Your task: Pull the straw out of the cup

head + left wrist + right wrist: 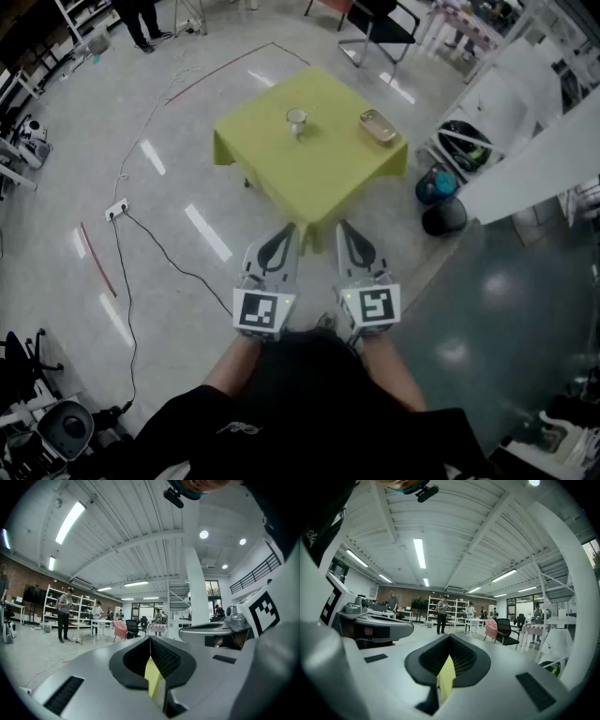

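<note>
Two grippers side by side in the head view, level, tips just short of the near corner of a square table (323,192) under yellow-green cloth: left gripper (289,231), right gripper (343,228), neither touching it. Cup (296,121) stands upright toward the table's far side, well apart from both; its straw is too small to make out. Metal tray (379,127) lies near the right corner. Glossy grey floor all round, open on the left, with a power strip (116,209) and black cable trailing there; two dark helmets (441,201) crowd the right edge. Left gripper view: left gripper (150,640) has its ribbed pads closed together, nothing between them, a yellow-green sliver showing below; white column (197,588) beyond, pink chair (120,629) far off. Right gripper view: right gripper (450,640) likewise closed on nothing; shelving (454,609) along the back wall.
</note>
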`<state>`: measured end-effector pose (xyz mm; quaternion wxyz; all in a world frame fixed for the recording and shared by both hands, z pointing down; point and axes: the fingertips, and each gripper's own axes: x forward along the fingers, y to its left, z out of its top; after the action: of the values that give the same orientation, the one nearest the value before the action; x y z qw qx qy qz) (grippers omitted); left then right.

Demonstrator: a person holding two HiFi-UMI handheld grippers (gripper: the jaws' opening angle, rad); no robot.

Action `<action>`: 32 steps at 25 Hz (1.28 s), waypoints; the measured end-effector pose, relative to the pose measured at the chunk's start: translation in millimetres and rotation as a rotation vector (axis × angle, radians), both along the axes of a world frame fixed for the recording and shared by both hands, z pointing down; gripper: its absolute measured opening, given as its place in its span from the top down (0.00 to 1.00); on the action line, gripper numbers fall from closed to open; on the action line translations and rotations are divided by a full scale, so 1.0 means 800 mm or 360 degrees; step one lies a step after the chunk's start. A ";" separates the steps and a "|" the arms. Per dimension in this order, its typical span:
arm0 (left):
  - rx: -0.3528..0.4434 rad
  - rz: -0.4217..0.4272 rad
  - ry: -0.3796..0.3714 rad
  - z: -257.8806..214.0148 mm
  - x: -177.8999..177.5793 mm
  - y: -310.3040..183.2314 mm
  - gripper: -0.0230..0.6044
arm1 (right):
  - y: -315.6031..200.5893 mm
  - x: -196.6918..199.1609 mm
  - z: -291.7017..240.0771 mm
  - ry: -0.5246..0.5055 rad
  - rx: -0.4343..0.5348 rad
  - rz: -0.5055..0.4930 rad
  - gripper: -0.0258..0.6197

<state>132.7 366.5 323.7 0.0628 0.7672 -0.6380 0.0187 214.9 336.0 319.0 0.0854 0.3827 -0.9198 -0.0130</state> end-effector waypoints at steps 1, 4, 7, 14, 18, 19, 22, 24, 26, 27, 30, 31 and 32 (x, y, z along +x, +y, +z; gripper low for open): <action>-0.0004 -0.0002 -0.0003 0.001 -0.006 0.001 0.89 | 0.002 -0.007 0.000 0.0002 0.0004 -0.0006 0.94; -0.0008 -0.0016 -0.0006 0.004 -0.025 0.005 0.89 | 0.006 -0.026 0.001 0.0006 0.0009 -0.0028 0.94; -0.0013 -0.0042 0.0004 0.008 -0.044 0.008 0.89 | 0.009 -0.041 0.005 0.0002 0.0006 -0.0043 0.94; -0.0086 -0.0152 0.0054 0.030 -0.108 0.029 0.89 | 0.012 -0.064 0.026 0.0040 -0.0061 -0.0008 0.94; -0.0094 -0.0147 0.0043 0.037 -0.134 0.037 0.89 | 0.013 -0.084 0.026 0.0068 -0.0047 0.0002 0.93; -0.0082 -0.0137 0.0038 0.032 -0.139 0.035 0.89 | 0.013 -0.087 0.030 0.0069 -0.0050 0.0003 0.93; -0.0099 -0.0109 0.0050 0.031 -0.151 0.032 0.89 | 0.013 -0.096 0.036 0.0060 -0.0052 0.0016 0.93; -0.0128 -0.0100 0.0059 0.046 -0.159 0.032 0.89 | 0.014 -0.103 0.042 0.0058 -0.0051 0.0029 0.93; -0.0134 -0.0079 0.0065 0.054 -0.164 0.027 0.89 | 0.015 -0.113 0.048 0.0051 -0.0064 0.0040 0.93; -0.0136 -0.0065 0.0065 0.056 -0.164 0.023 0.89 | 0.015 -0.116 0.049 0.0050 -0.0071 0.0042 0.93; -0.0150 -0.0025 0.0073 0.059 -0.163 0.010 0.89 | 0.006 -0.121 0.050 0.0069 -0.0086 0.0055 0.94; -0.0153 -0.0019 0.0082 0.058 -0.162 0.003 0.89 | -0.001 -0.122 0.050 0.0073 -0.0089 0.0061 0.93; -0.0152 -0.0013 0.0091 0.058 -0.161 -0.006 0.89 | -0.009 -0.122 0.049 0.0073 -0.0089 0.0066 0.93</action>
<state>3.6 361.6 370.0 0.1178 0.7609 -0.6375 0.0269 117.1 328.8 358.4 0.1174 0.3988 -0.9095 0.0057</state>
